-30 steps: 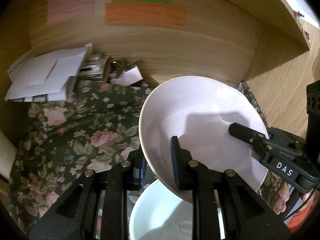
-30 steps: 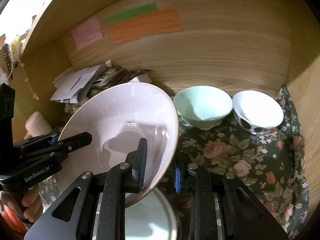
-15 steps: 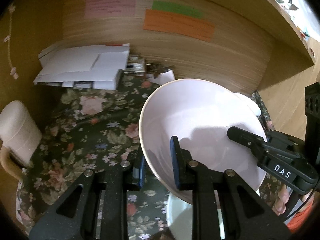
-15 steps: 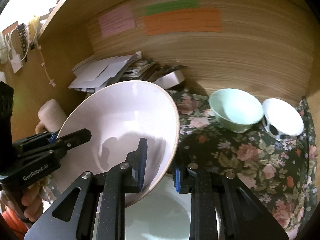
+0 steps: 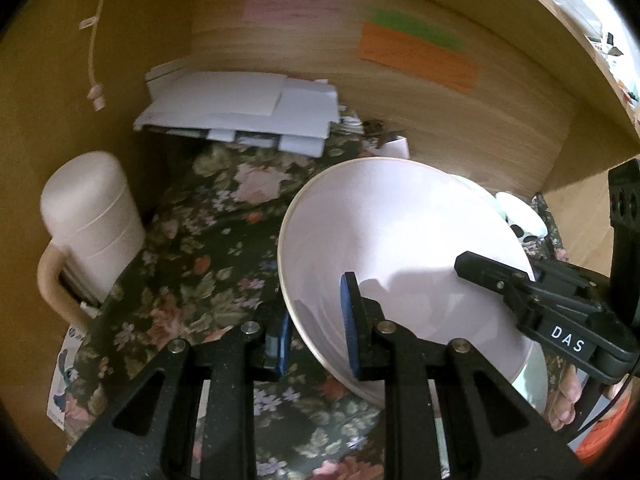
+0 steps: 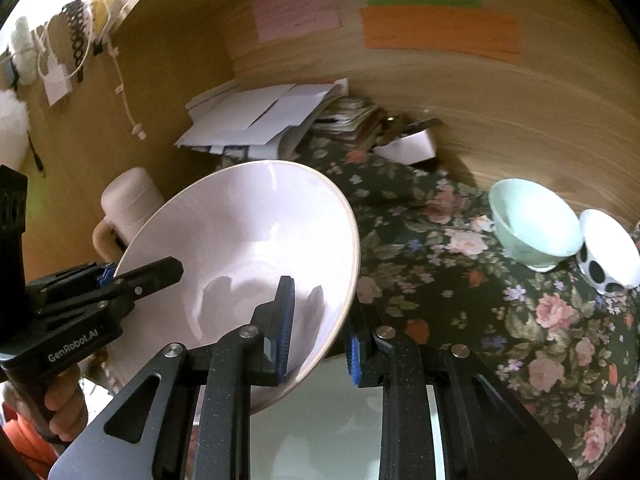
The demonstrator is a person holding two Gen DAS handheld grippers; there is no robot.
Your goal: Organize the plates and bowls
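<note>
Fingers (image 5: 352,336) of both grippers are clamped on the pink bowl's (image 5: 400,248) rim, at seven and five o'clock; glazed, slippery, breakable.

A pale pink bowl (image 6: 248,248), a mint bowl (image 6: 534,224), a black-spotted white bowl (image 6: 608,252), dark floral cloth (image 6: 480,280).

A cream jug (image 5: 90,216) stands on the floral cloth (image 5: 200,264) near stacked papers (image 5: 240,108).
</note>
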